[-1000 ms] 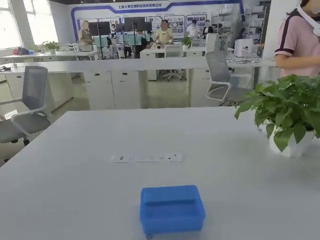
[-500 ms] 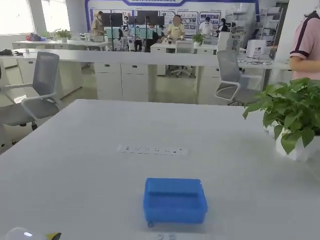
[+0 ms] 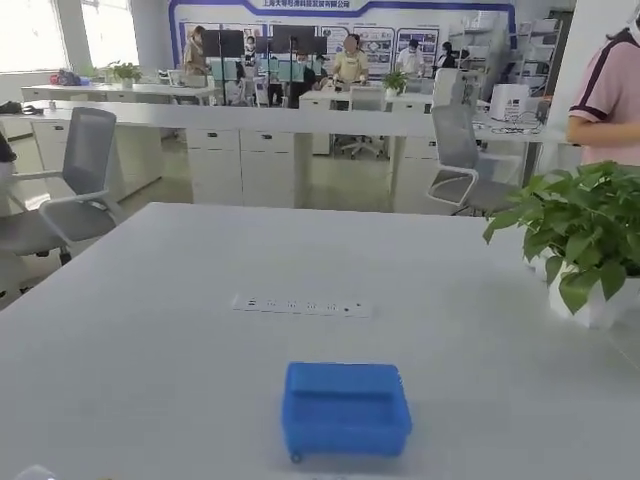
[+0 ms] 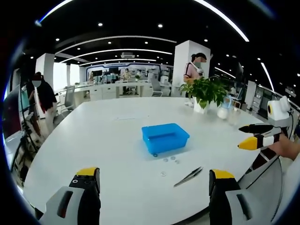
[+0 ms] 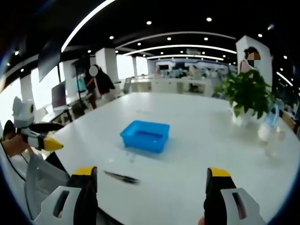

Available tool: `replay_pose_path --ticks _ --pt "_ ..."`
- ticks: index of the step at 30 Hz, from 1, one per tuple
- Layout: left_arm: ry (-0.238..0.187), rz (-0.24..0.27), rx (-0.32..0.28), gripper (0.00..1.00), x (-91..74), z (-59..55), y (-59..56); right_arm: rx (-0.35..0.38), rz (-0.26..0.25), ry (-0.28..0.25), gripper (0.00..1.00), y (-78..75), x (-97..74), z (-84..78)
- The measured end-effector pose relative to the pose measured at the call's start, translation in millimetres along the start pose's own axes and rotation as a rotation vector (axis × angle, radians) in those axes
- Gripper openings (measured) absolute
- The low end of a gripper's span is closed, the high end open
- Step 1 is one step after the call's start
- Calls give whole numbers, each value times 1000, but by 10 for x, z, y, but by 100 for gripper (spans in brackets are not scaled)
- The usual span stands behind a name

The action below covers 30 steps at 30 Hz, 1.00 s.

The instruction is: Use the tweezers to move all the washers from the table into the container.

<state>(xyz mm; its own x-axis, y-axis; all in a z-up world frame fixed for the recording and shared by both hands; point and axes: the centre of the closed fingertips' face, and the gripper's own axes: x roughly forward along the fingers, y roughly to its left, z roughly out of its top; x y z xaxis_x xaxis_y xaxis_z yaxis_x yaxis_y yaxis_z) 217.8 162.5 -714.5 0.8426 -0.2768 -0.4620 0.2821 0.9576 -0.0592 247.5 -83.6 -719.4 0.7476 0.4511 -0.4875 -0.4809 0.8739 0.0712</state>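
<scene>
One tweezers point(image 4: 188, 176) flat, askew to container point(image 4: 165, 138) (tips unclear).

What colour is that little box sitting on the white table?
Bright blue. The container shows best in the head view.

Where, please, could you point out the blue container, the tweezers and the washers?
blue container point(image 4: 169, 144), left gripper view, front wall.
tweezers point(image 4: 188, 176), left gripper view, mid-shaft.
washers point(image 4: 172, 158), left gripper view, middle of the cluster.

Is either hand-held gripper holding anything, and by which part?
Nothing. Both the left hand-held gripper and right hand-held gripper are open; the slim metal tweezers lie on the white table.
</scene>
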Motion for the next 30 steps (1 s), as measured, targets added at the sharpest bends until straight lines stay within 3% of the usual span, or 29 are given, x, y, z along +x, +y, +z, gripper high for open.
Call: replay_pose_path --ticks 5,16,26,28,30 --pt "32 -7 13 99 31 -54 -10 -4 1 4 95 -11 7 -6" --pt "55 -34 34 99 104 -65 -31 -1 0 16 93 27 55 -20" --pt "93 -75 96 93 246 -110 -87 7 -3 42 91 13 99 -74" --pt "98 -92 103 90 289 -121 -111 18 -4 40 90 -10 112 -83" --pt "123 -145 105 82 336 -174 -187 28 -3 39 89 -12 127 -95"
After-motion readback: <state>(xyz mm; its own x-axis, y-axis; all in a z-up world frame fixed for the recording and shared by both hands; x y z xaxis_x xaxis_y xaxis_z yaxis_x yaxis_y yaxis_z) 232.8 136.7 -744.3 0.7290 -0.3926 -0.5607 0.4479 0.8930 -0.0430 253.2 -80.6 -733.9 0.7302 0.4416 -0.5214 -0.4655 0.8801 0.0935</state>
